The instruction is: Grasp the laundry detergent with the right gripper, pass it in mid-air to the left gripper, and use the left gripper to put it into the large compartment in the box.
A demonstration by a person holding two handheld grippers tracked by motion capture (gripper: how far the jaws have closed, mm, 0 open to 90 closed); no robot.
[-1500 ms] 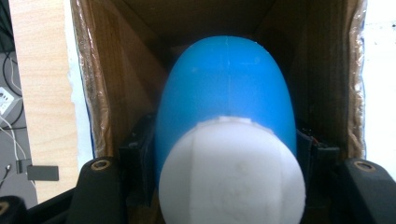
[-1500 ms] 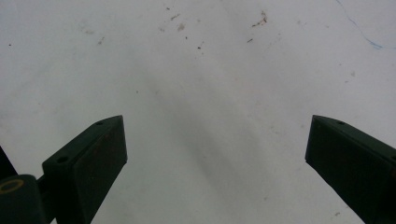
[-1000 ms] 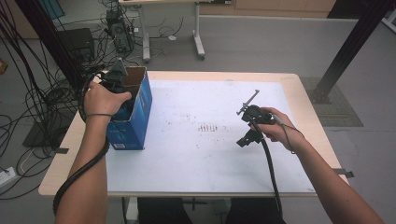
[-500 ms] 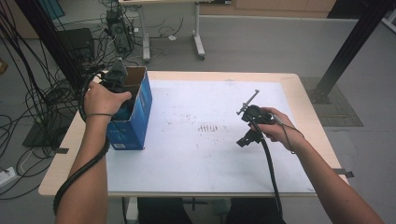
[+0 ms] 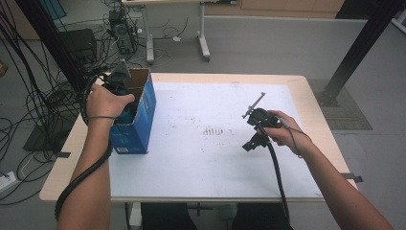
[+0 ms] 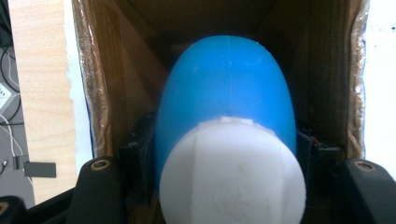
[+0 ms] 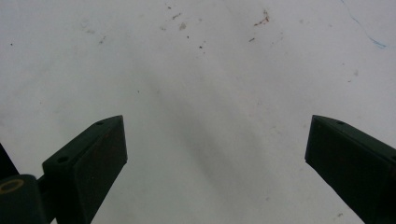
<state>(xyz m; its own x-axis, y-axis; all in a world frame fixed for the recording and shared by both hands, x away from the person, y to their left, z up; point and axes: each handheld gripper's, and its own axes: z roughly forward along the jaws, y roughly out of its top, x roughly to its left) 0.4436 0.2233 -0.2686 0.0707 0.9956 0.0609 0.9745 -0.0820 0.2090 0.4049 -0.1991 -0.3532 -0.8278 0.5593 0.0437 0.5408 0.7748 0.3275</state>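
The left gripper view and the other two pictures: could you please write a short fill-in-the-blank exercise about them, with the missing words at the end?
1. The left gripper is shut on a blue bottle that has a ____ cap.
2. The bottle is inside a cardboard box whose outside is ____.
3. The jaws of the right gripper stand ____ above the white table cover.
4. In the high view, the box stands at the ____ side of the table.

Missing words: white; blue; open; left
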